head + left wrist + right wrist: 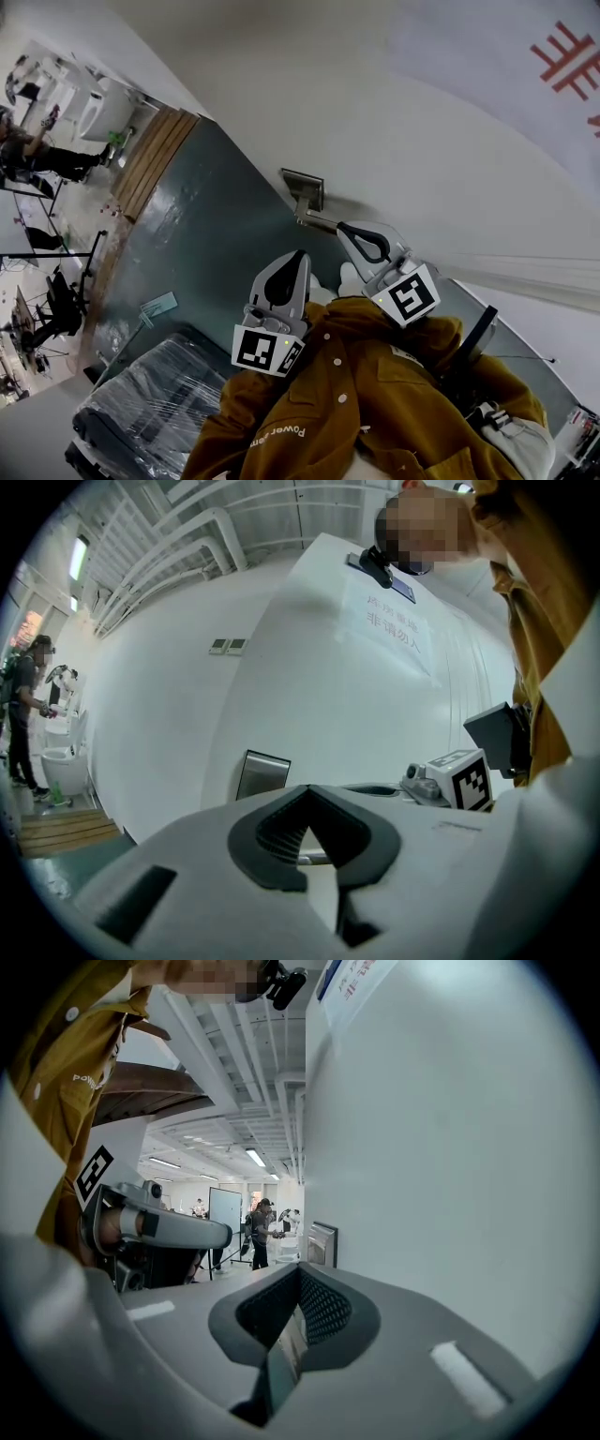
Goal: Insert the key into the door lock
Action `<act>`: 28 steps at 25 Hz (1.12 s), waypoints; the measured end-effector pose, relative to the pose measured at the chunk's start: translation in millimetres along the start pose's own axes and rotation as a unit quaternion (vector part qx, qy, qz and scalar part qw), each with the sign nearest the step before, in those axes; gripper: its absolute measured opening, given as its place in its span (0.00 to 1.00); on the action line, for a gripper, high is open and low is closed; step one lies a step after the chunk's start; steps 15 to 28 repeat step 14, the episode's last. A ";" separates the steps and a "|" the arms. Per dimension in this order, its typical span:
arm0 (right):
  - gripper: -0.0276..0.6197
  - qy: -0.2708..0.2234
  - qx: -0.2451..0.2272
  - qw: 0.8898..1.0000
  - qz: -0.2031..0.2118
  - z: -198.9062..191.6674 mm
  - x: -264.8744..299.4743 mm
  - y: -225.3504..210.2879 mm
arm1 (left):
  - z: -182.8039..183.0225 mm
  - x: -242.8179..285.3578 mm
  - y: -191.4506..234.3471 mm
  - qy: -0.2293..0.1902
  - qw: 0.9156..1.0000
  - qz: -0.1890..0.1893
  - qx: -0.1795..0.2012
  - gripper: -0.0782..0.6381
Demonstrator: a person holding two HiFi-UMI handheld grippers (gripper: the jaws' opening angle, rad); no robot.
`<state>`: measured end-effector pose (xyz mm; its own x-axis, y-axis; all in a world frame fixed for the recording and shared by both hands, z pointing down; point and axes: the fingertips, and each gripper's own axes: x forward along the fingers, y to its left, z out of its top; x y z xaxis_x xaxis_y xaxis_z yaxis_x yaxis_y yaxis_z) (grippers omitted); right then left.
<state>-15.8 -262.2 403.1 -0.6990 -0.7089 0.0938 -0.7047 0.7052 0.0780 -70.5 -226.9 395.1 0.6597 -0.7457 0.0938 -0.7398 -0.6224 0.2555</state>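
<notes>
Though lacking any desk edge or corner to steer by, easy enough to place against the white wall (394, 112). Nearest, close against the mustard jacket (375, 403): left gripper (300, 258), jaws pressed together at the tips, gripping nothing certain; only a thin metal sliver (314, 858) glinting in the slot below, held or merely beyond, impossible to tell. Just past it and higher: right gripper (345, 229), jaws closed down on what looks like the key (286, 1349), a thin flat strip standing on edge between the ribbed pads. Farther on, near those tips but seemingly apart: steel lock plate (303, 192) fixed to the wall, with a slim metal bar (323, 223), perhaps the handle, reaching from under it toward the right gripper. Not yet inserted, by the look of it. Probably light, stiff and slick, that key; apt to pivot if pinched near the blade. Better to grip flat across the bow, blade left free and level with the keyway. Farthest off, beside the far wall: wooden platform (155, 155) and a standing person (37, 155).
</notes>
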 end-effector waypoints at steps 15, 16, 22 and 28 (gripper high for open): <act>0.05 -0.010 0.018 1.000 -0.022 6.0 -0.5 3.5 | 3.6 -1.7 1.0 0.003 1.000 -0.022 0.000 0.11; 0.05 -0.010 0.018 1.000 -0.022 6.0 -0.5 3.5 | 3.6 -1.7 1.0 0.003 1.000 -0.022 0.000 0.11; 0.05 -0.010 0.018 1.000 -0.022 6.0 -0.5 3.5 | 3.6 -1.7 1.0 0.003 1.000 -0.022 0.000 0.11; 0.05 -0.010 0.018 1.000 -0.022 6.0 -0.5 3.5 | 3.6 -1.7 1.0 0.003 1.000 -0.022 0.000 0.11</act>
